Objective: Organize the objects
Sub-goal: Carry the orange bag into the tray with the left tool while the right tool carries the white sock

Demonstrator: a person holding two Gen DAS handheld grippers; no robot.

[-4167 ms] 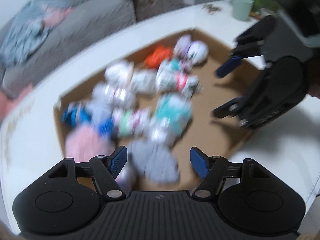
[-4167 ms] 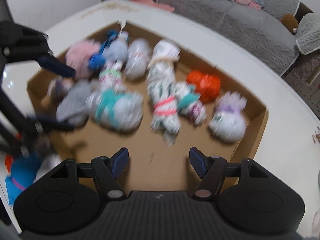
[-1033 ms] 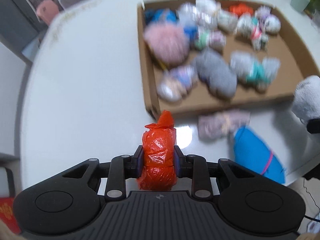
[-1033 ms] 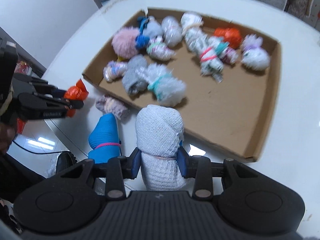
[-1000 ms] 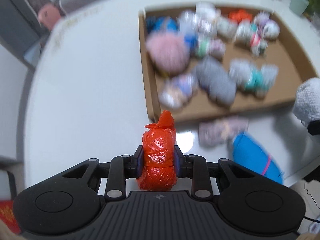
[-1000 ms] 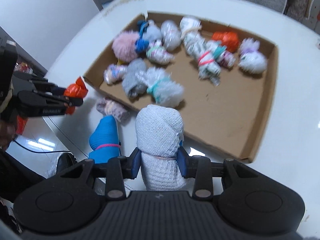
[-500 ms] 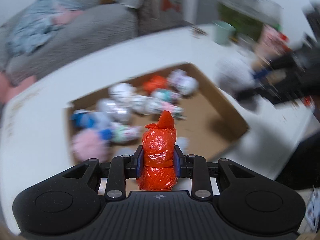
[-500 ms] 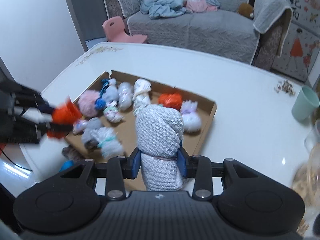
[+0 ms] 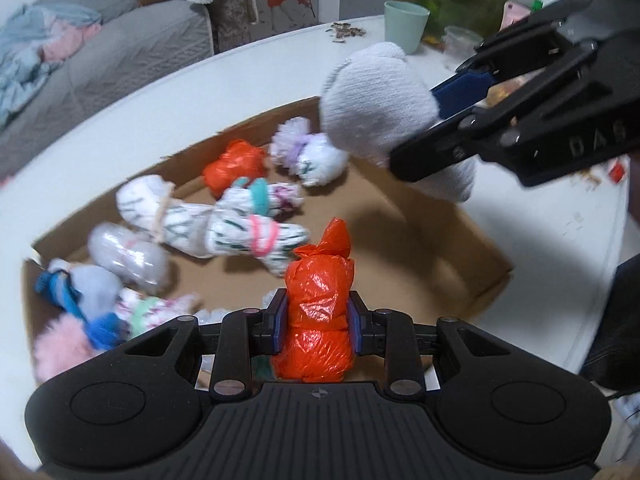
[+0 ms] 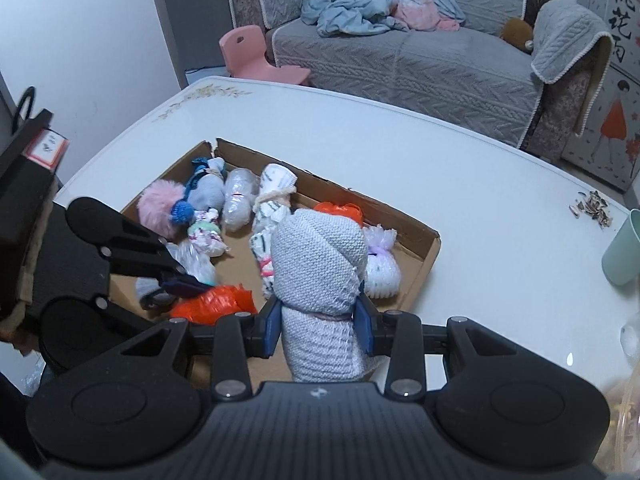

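Left wrist view: the left gripper (image 9: 316,314) is clamped on an orange plastic bundle (image 9: 318,312), held above the near part of the cardboard tray (image 9: 460,232).
Right wrist view: the right gripper (image 10: 319,322) is clamped on a grey knitted bundle (image 10: 320,280), hanging over the tray's near edge (image 10: 434,248).
Step in hand: judged as the carry-in; both bundles are over the tray and not yet set down.
Next move: likely lower each bundle onto bare cardboard, then part the jaws; the free floor lies toward 3 o'clock in the left wrist view.
Care needed: the two grippers are near each other, the right one showing at 2 o'clock from the left wrist, so they should not drop into the same spot.
Orange bundle: crinkled, glossy film, knotted to a peak on top; probably light and slippery.
Knitted bundle: soft ribbed cloth, rounded top, cinched by a band at the waist; should squash under the pads.
Tray contents: a second orange bundle (image 9: 234,166), a pink fluffy ball (image 10: 158,208) and white wrapped bundles (image 9: 216,228) fill the 9 to 12 o'clock side.
Table: white table (image 10: 500,184) under the tray, a mint cup (image 10: 624,250) at its 3 o'clock edge.
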